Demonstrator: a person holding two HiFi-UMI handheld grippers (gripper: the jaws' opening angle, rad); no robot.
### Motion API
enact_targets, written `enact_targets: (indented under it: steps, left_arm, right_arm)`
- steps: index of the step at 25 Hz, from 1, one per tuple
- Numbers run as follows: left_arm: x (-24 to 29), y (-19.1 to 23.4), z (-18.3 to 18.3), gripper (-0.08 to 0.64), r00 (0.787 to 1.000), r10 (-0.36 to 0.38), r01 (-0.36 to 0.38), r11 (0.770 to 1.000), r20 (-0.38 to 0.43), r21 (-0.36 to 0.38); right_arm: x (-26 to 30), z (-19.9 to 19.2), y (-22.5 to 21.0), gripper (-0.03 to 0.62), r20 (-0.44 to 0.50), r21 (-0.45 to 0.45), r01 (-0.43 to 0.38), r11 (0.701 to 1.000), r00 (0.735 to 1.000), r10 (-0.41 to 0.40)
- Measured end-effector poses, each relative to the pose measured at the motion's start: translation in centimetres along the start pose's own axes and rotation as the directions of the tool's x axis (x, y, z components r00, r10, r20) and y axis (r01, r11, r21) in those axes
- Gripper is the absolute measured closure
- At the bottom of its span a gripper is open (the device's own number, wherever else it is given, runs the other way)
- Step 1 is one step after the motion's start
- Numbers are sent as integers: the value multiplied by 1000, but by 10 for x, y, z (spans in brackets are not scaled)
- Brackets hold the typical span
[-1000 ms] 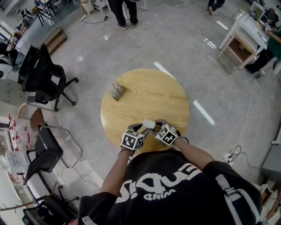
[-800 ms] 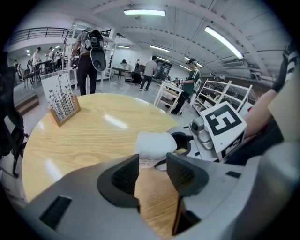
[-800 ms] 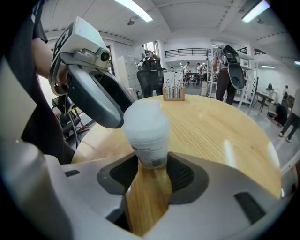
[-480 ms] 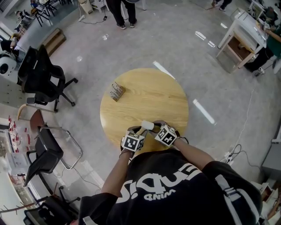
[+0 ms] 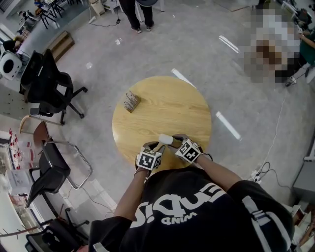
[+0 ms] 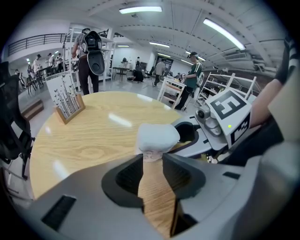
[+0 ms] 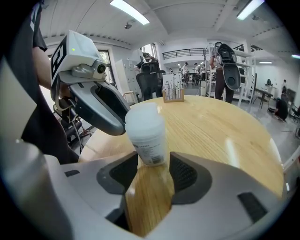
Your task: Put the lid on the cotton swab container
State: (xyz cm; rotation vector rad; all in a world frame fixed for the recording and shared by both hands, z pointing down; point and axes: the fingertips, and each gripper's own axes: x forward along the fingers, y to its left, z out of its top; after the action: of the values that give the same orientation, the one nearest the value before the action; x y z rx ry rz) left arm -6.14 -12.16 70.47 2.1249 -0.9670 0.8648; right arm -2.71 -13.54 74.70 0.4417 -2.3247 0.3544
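Observation:
A small white cotton swab container (image 5: 166, 139) stands near the front edge of the round wooden table (image 5: 162, 106), with its white lid (image 6: 157, 136) sitting on top. My right gripper (image 7: 153, 161) is shut on the container's lower body (image 7: 149, 145), the pads against its sides. My left gripper (image 6: 152, 161) comes in from the other side. Its jaws are closing, with the container's labelled base at their tips and no firm grip showing. In the right gripper view the left gripper (image 7: 101, 110) sits just left of the lid.
A small wooden stand of cards (image 5: 131, 101) rests at the table's far left. Black office chairs (image 5: 49, 83) stand on the floor to the left. A person (image 5: 135, 15) stands beyond the table. The table's front edge is right under my hands.
My left gripper has shifted slightly nearer the container. The container and the right gripper stay where they were.

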Motion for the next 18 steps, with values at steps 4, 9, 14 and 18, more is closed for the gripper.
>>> enact_targets:
  steps: [4,9,14,18]
  left_arm:
    - [-6,-1,3,423,1000,3,-3,1000,20,-4]
    - [-21,-1,10,423,998,10,-8,1000,63,-19]
    - [-38,-3,23,423,992,24,-18,999,124,-45]
    - [-56,-6,39,423,982,32,-23,998,184,-50]
  right_arm:
    - [-13,1,-3,402,28,47,10,999,1000,-12]
    - [-36,9,-8,402,63,102,30,994,997,-37]
    - [-67,28,-17,402,142,167,44,985,988,-68]
    - [-97,49,-18,402,214,239,36,970,973,-89]
